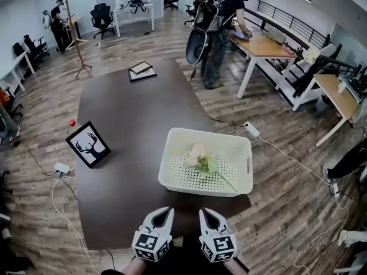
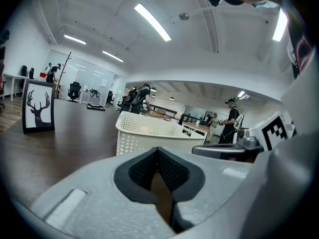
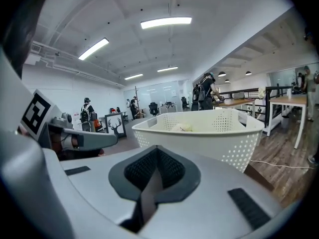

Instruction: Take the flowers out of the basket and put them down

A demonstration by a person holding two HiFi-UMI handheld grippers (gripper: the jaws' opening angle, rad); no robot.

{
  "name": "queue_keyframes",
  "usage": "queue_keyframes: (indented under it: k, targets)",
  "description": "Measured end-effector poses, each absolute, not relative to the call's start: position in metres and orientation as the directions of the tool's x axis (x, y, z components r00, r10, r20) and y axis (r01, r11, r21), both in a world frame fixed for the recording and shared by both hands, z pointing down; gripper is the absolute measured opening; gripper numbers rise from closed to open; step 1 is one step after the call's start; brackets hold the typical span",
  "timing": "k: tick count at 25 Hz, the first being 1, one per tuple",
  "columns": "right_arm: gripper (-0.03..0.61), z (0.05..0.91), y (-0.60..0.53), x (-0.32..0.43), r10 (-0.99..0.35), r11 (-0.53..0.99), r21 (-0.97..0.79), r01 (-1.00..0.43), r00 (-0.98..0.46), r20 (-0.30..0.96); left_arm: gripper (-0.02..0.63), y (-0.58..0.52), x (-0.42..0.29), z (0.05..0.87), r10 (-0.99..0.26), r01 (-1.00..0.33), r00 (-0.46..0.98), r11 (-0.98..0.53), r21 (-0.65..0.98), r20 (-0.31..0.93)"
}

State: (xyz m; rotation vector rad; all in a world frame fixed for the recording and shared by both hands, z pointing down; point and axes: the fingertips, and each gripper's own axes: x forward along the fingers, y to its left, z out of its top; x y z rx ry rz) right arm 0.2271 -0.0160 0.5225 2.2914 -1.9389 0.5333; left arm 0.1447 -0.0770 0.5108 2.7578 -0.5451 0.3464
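a: what were the two grippers doing, nearest to you?
b: the left gripper (image 1: 165, 212) and the right gripper (image 1: 206, 212) were side by side at the near edge of the dark table (image 1: 126, 125). both were clenched tight, with nothing between the jaws.
a: and the flowers?
b: the flowers (image 1: 202, 160) lay inside the white basket (image 1: 170, 164), just beyond the grippers and a little to the right. the pale blooms sat toward the middle, and the green stem ran to the near right corner. neither gripper touched the basket.
a: anything else on the table?
b: a framed deer picture (image 1: 89, 144) stood propped near the left edge, with a small red thing (image 1: 72, 122) just behind it. a flat frame (image 1: 142, 70) lay at the far end.
a: past that?
b: a person with a backpack (image 1: 217, 22) bent over a wooden desk (image 1: 264, 46), and a coat stand (image 1: 77, 39) stood off to the left.
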Motion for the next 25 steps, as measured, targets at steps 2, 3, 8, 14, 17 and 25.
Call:
queue_keyframes:
  k: [2, 3, 8, 14, 17, 25]
  targets:
    - [0.005, 0.520, -0.021, 0.234, -0.943, -0.157, -0.161, -0.974, 0.099, 0.318, 0.009, -0.080, 0.151, 0.511, -0.353, -0.429, 0.887, -0.869, 0.245, 0.298]
    - [0.005, 0.518, -0.024, 0.237, -0.946, -0.140, -0.165, -0.976, 0.082, 0.315, 0.009, -0.082, 0.155, 0.512, -0.369, -0.445, 0.879, -0.862, 0.241, 0.302]
    - [0.005, 0.497, -0.035, 0.252, -0.962, -0.066, -0.219, -0.974, 0.003, 0.274, 0.009, -0.087, 0.169, 0.509, -0.428, -0.501, 0.852, -0.832, 0.237, 0.300]
    - [0.006, 0.452, -0.046, 0.275, -0.986, 0.032, -0.316, -0.948, -0.082, 0.146, 0.009, -0.086, 0.182, 0.506, -0.479, -0.550, 0.824, -0.804, 0.228, 0.302]
    - [0.006, 0.435, -0.052, 0.294, -0.990, 0.043, -0.290, -0.956, -0.081, 0.118, 0.009, -0.086, 0.184, 0.504, -0.508, -0.577, 0.807, -0.787, 0.220, 0.301]
    - [0.108, 0.421, -0.082, 0.340, -0.979, 0.066, -0.182, -0.981, -0.099, 0.177, 0.009, -0.085, 0.185, 0.505, -0.573, -0.643, 0.760, -0.733, 0.224, 0.306]
